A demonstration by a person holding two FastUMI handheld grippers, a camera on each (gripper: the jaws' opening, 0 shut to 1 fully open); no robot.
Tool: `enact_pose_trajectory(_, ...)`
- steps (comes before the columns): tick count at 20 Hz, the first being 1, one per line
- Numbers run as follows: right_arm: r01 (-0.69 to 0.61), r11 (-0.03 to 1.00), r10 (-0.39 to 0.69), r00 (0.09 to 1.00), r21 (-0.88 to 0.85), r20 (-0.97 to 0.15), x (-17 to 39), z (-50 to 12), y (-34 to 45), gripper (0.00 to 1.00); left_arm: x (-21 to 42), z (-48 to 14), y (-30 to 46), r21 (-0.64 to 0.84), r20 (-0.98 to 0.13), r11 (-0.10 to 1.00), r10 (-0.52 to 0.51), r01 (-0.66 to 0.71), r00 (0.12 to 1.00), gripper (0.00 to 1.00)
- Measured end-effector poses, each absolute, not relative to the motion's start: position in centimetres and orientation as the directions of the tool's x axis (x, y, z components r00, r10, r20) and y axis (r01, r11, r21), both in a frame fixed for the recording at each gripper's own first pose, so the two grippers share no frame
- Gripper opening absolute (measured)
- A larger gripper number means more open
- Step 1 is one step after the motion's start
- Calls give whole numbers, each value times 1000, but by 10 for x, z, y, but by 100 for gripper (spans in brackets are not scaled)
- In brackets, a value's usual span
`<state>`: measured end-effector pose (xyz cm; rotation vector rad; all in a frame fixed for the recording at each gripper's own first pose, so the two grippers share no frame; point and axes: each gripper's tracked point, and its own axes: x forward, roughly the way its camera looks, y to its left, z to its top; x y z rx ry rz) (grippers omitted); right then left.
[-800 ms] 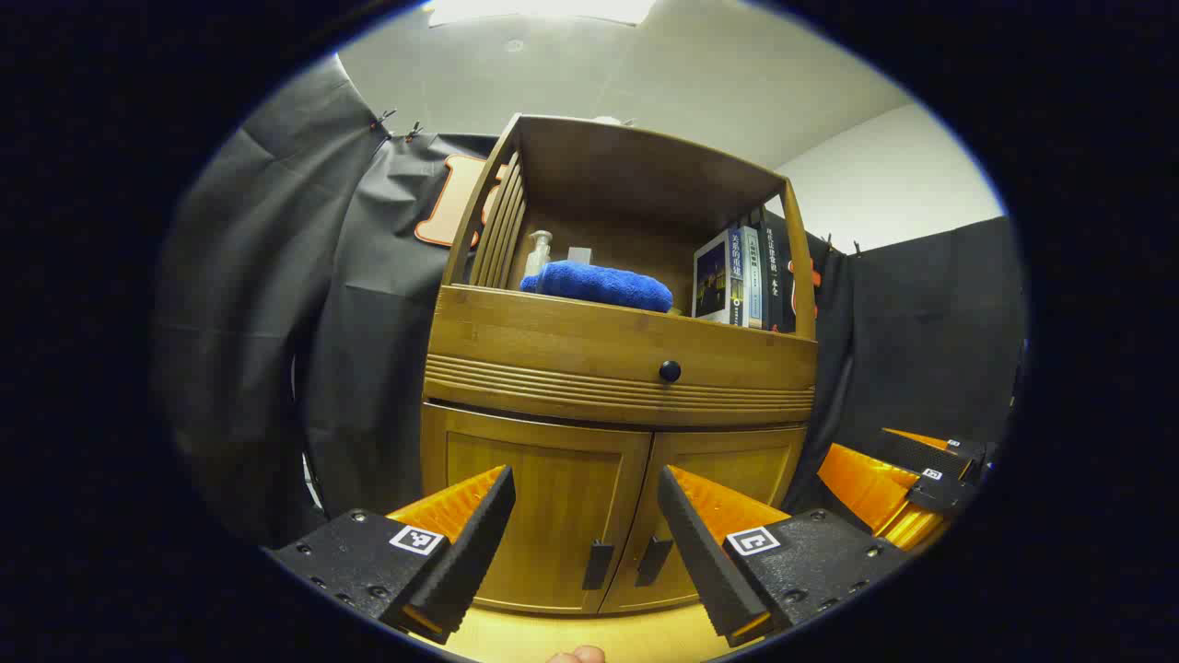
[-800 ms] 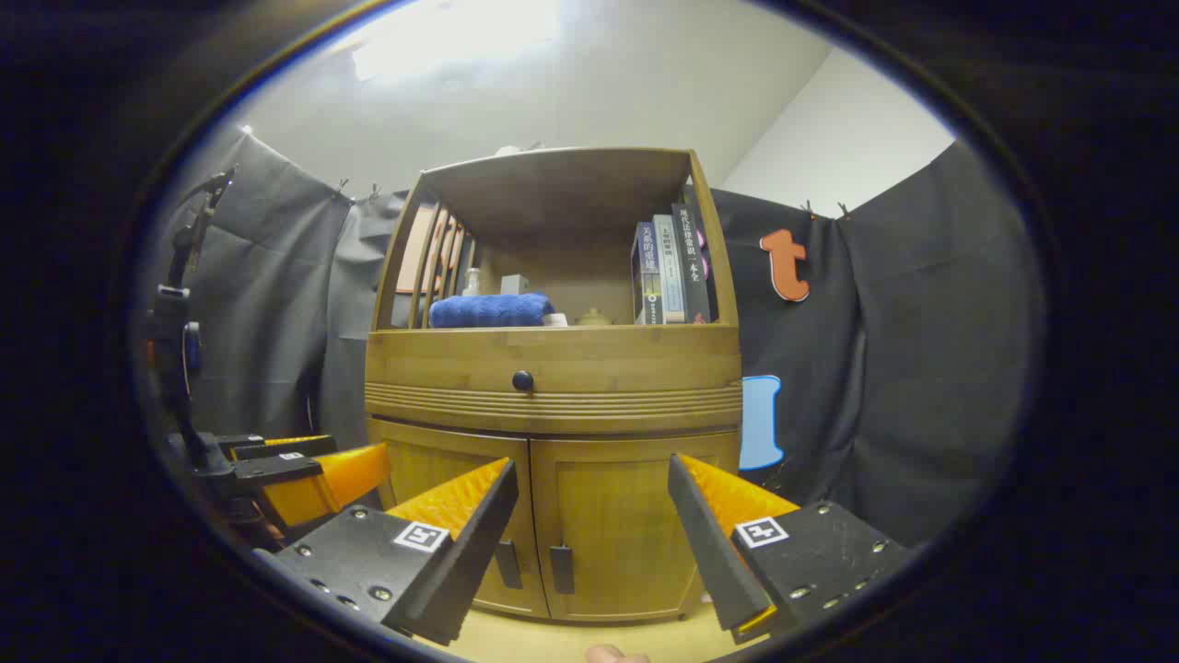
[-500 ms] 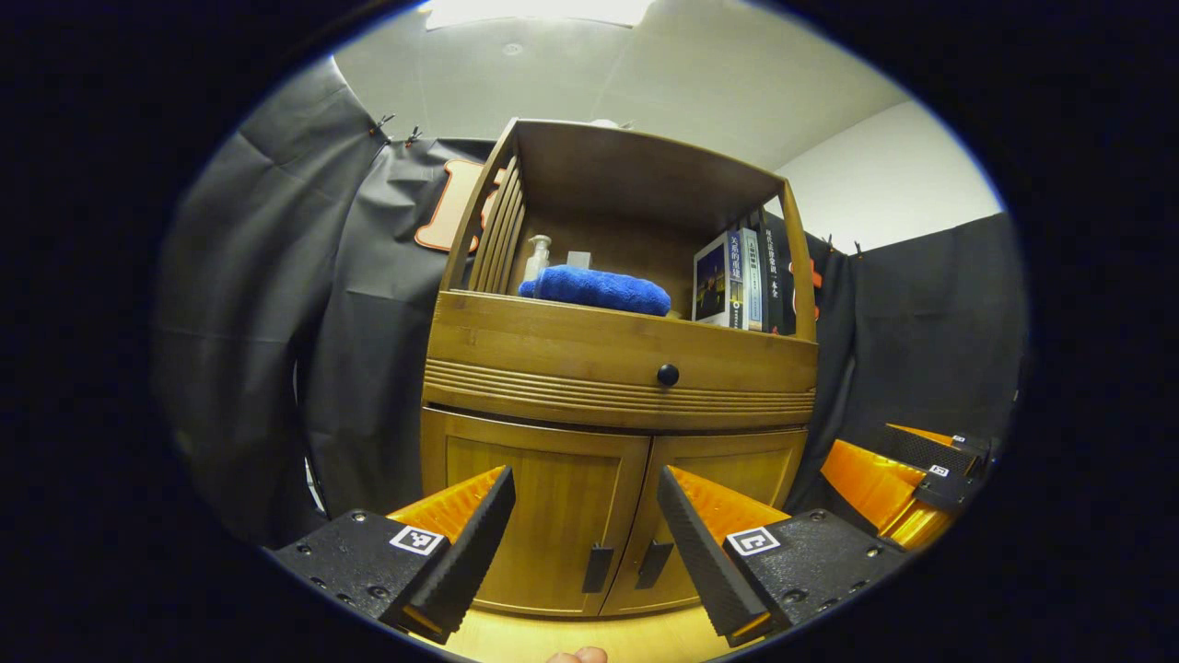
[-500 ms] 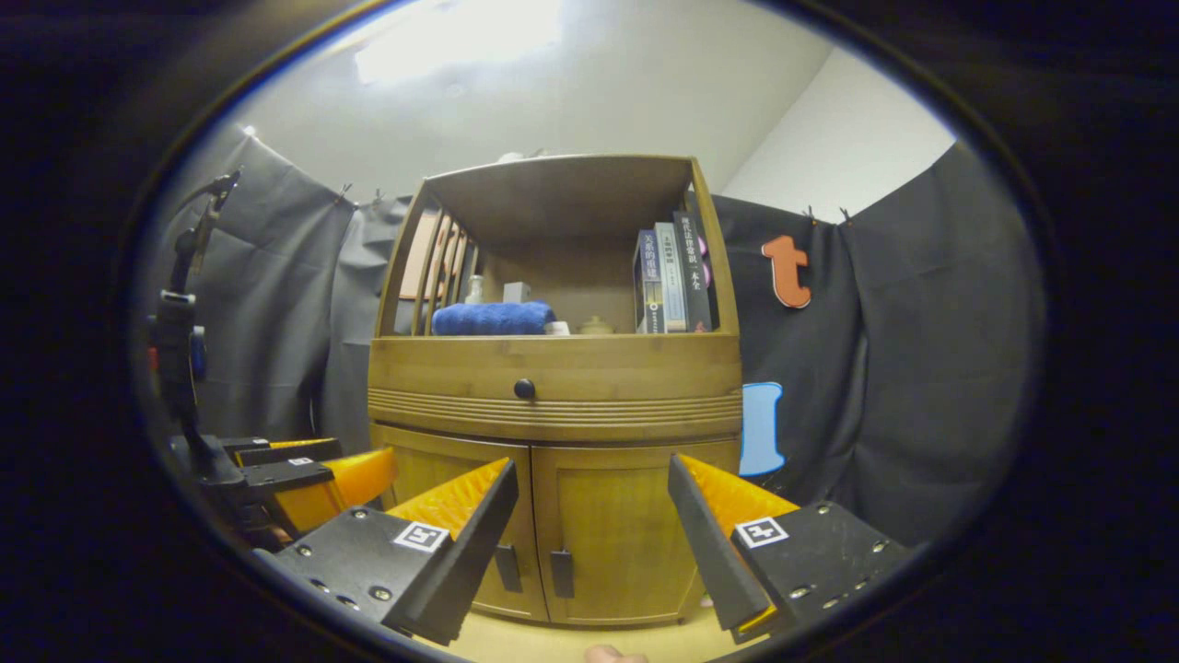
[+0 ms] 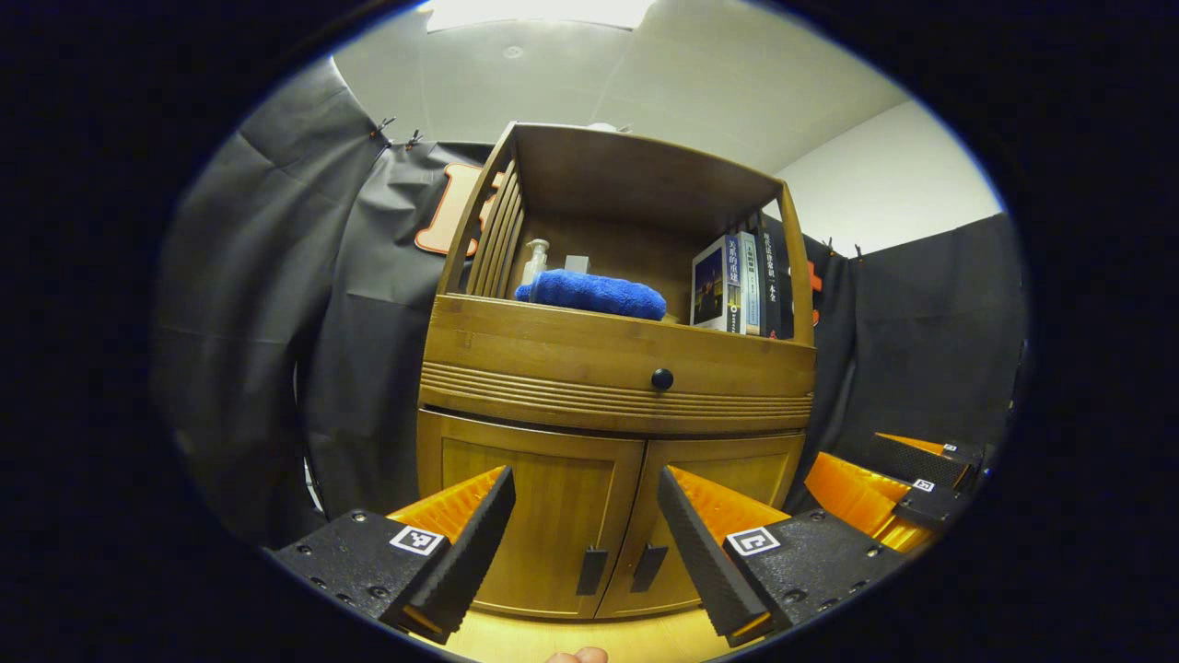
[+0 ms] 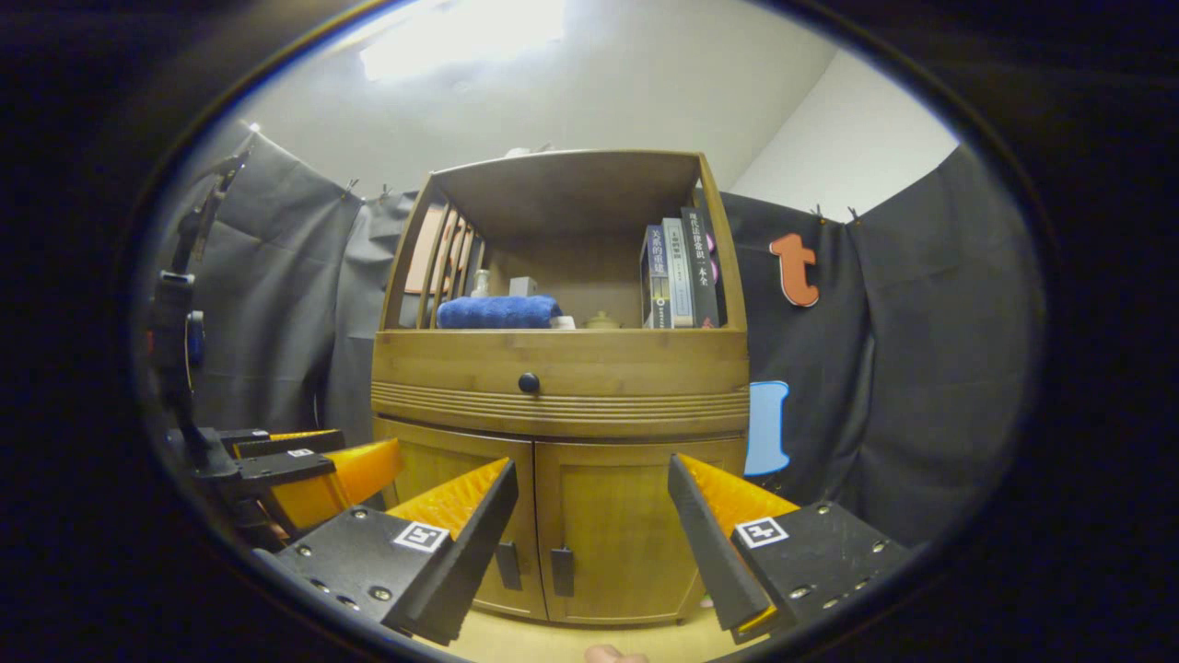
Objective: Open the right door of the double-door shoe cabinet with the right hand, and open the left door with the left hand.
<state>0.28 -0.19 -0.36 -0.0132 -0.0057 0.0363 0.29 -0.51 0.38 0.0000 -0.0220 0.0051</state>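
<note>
your left gripper is spread wide with nothing between its fingers, and straight ahead of it stands the wooden double-door shoe cabinet. both doors are shut. the left door shows in the gap between your fingers, its dark handle just short of the right fingertip; the right door sits behind that finger.

your right gripper is also held apart and empty, well clear of the cabinet. the right door's dark handle sits between its fingers. up on the open shelf lie a folded blue towel and a row of upright books.
</note>
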Motion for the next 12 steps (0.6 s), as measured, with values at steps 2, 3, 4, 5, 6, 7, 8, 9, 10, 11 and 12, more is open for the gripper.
enact_pose_trajectory(2, -33, 999, 33, 999, -12, 7, 3, -4, -5, 97, 2, 3, -6, 3, 19, 1000, 3, -3, 1000, 92)
enact_pose_trajectory(3, -34, 999, 34, 999, -9, 6, 2, -4, -6, 97, 2, 4, -6, 5, 18, 1000, 2, -2, 1000, 92)
enact_pose_trajectory(4, -33, 999, 33, 999, -6, 7, 2, -4, -6, 97, 2, 3, -6, 6, 19, 1000, -1, 1, 1000, 95)
enact_pose_trajectory(5, -33, 999, 33, 999, -4, 7, 3, -5, -7, 97, 2, 4, -6, 6, 19, 1000, -3, 3, 1000, 95)
enact_pose_trajectory(6, -32, 999, 32, 999, -5, 6, 3, -5, -9, 97, 2, 4, -7, 6, 19, 1000, -6, 6, 1000, 92)
enact_pose_trajectory(7, -30, 1000, 30, 1000, -7, 7, 3, -6, -11, 96, 2, 4, -7, 7, 19, 1000, -9, 9, 1000, 92)
enact_pose_trajectory(8, -29, 1000, 29, 1000, -7, 7, 3, -6, -11, 96, 2, 4, -8, 8, 20, 1000, -12, 12, 1000, 95)
enact_pose_trajectory(9, -29, 1000, 29, 1000, -6, 6, 3, -7, -12, 96, 1, 4, -7, 10, 21, 1000, -14, 14, 1000, 95)
enact_pose_trajectory(10, -28, 1000, 29, 1000, -3, 6, 2, -7, -13, 96, 1, 3, -8, 12, 23, 1000, -14, 14, 1000, 95)
enact_pose_trajectory(11, -28, 1000, 28, 1000, 1, 7, 3, -7, -14, 96, 1, 4, -9, 16, 25, 1000, -14, 14, 1000, 95)
enact_pose_trajectory(12, -28, 1000, 28, 1000, 4, 8, 4, -6, -14, 96, 2, 4, -10, 19, 26, 1000, -13, 13, 1000, 95)
